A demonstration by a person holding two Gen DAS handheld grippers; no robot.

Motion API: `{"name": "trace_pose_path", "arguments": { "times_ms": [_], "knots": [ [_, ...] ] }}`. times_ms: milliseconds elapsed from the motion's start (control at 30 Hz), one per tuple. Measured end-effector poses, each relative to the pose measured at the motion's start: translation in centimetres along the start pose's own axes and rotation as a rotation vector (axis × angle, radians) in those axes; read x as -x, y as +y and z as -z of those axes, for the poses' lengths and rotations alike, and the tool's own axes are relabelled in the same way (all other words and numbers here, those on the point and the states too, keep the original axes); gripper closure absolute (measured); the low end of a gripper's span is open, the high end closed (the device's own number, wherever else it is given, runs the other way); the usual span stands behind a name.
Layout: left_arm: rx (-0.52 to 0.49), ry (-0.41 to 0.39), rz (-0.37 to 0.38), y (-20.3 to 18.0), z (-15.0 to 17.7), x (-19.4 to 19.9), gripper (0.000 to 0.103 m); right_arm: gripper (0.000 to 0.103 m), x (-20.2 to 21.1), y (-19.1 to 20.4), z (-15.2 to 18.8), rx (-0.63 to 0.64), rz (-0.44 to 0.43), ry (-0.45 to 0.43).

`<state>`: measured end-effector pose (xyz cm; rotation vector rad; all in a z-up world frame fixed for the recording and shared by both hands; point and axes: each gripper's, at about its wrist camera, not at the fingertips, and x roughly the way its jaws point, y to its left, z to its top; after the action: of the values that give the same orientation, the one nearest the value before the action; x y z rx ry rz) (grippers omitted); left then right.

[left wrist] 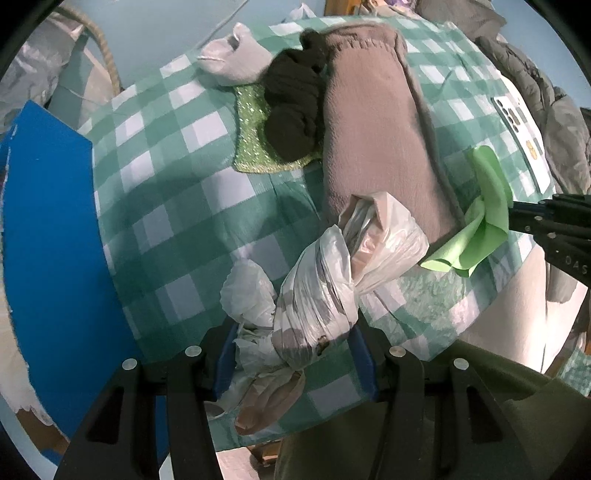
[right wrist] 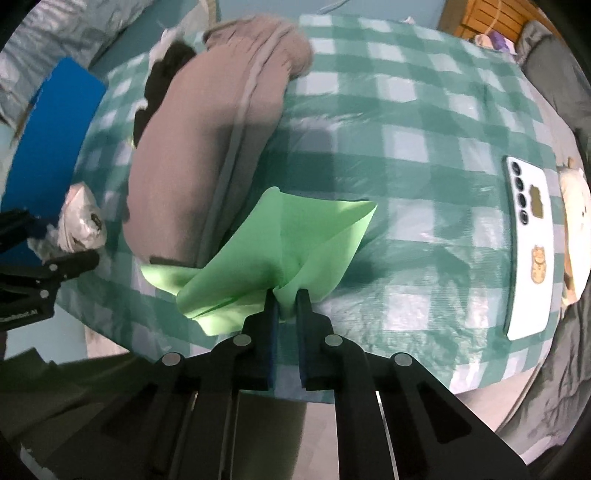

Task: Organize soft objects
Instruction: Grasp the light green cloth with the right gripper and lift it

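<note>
Meanwhile the right gripper (right wrist: 286, 301) pinches the green cloth (right wrist: 295, 236); at nine o'clock, the left gripper (left wrist: 293, 354) clamps a knotted plastic bag (left wrist: 332, 273).

A green-and-white checked tablecloth (right wrist: 424, 122) covers the table, pale blue wall (left wrist: 155, 33) behind, wooden furniture (right wrist: 480, 18) at the far corner.

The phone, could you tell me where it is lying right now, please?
The phone lies face down on the checked tablecloth near the table's right edge in the right wrist view, well right of the green cloth pinched in the right gripper.
</note>
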<state>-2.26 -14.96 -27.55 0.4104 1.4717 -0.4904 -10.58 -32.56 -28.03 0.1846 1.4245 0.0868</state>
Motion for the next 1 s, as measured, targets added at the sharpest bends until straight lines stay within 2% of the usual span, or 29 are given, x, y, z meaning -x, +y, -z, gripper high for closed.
{"name": "trace_pose_path", "arguments": {
  "times_ms": [333,633,1000],
  "knots": [
    [0.069,-0.05,0.008,1.0,0.9,2.4,0.049,0.095,3.8,-2.2,-0.3,-0.016,-0.017,-0.072],
    [0.121,-0.108,0.011,1.8,1.4,6.1,0.051,0.095,6.0,-0.6,-1.7,0.021,-0.013,-0.133],
    [0.166,-0.16,0.004,2.8,0.2,8.3,0.051,0.095,8.8,1.5,-3.5,0.078,-0.022,-0.209]
  ]
}}
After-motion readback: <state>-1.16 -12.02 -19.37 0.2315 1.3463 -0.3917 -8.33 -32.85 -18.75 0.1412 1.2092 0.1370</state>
